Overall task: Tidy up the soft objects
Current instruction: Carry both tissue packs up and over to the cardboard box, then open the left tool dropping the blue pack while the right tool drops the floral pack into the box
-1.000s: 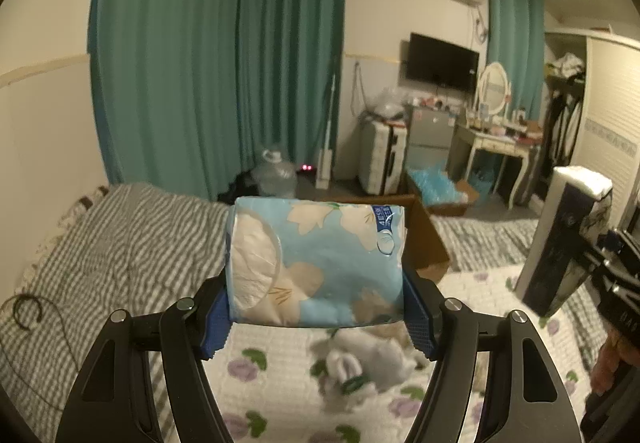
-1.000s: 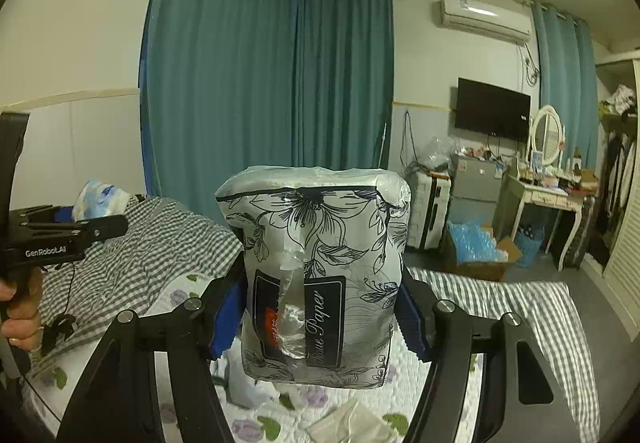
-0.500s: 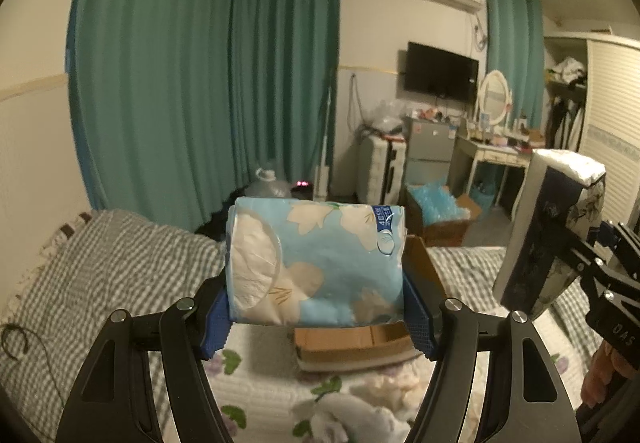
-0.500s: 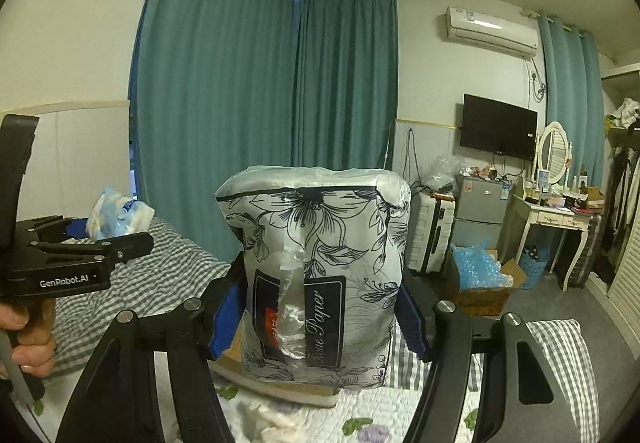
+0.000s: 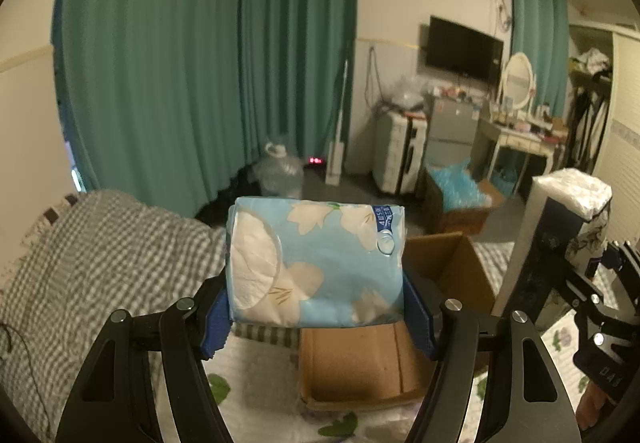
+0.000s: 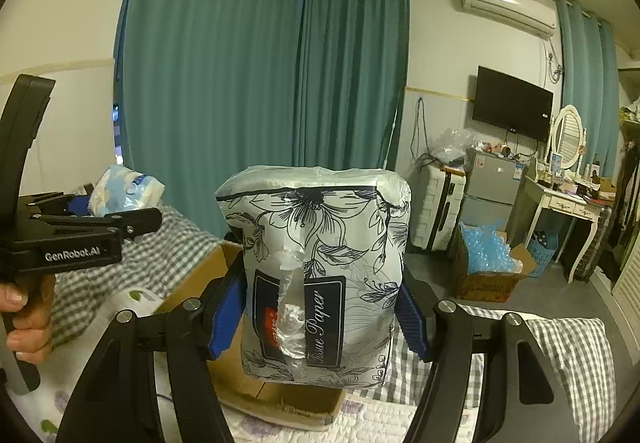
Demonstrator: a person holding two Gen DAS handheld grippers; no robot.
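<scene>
Left gripper (image 5: pixel 316 313) marked "GenRobot.AI" clamped on blue floral tissue pack (image 5: pixel 316 263), right gripper (image 6: pixel 320 319) clamped on black-and-white pack (image 6: pixel 320 275) reading "Tissue Paper", cardboard box (image 5: pixel 360 367) below

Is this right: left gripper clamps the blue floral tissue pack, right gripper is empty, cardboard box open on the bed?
Not quite. The right gripper is not empty: the right wrist view shows it clamping a black-and-white floral tissue pack. The rest stands.

My left wrist camera looks forward and slightly down along its fingers, close above the cardboard box (image 5: pixel 448 275) on the bed (image 5: pixel 100 243). My right wrist camera faces likewise from the right. Both share the box, far curtains (image 6: pixel 260 83) and television (image 6: pixel 512 105).
</scene>
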